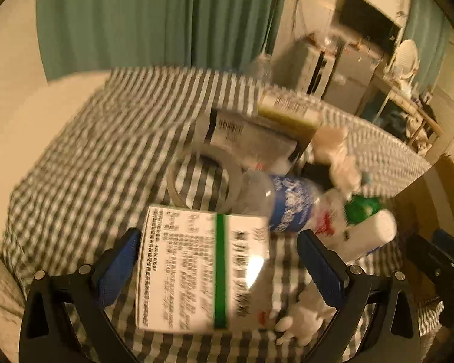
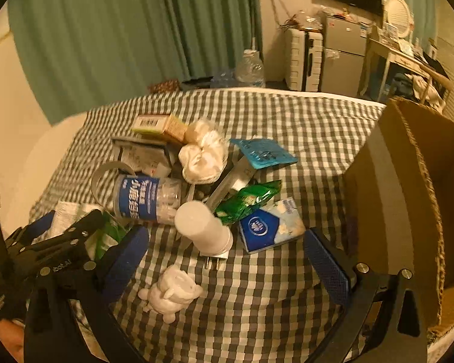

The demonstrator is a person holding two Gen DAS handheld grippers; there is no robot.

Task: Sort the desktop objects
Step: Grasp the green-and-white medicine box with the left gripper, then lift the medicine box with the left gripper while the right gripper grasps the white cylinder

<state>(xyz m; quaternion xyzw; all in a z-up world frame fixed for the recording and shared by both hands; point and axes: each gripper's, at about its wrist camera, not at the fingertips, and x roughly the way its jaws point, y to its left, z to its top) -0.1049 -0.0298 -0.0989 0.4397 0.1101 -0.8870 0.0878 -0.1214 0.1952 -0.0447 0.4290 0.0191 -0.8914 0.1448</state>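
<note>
Your left tool [image 1: 215, 260] is spread wide around a white medicine box [image 1: 202, 269] with a green stripe; whether its pads touch the box is unclear through the blur. Just ahead lie a tape ring [image 1: 202, 178] and a blue-labelled clear bottle [image 1: 284, 202], with barcoded boxes [image 1: 251, 133] beyond.

Your right tool [image 2: 227, 254] is also spread wide and holds nothing. Between its fingers lies a white figurine [image 2: 169, 295]; ahead stand a white plug-in cylinder [image 2: 204, 227], a blue tissue pack [image 2: 271, 225] and a green wrapper [image 2: 248, 199]. A cardboard box [image 2: 408, 187] rises on its right, on the checked cloth [image 2: 302, 121].
</note>
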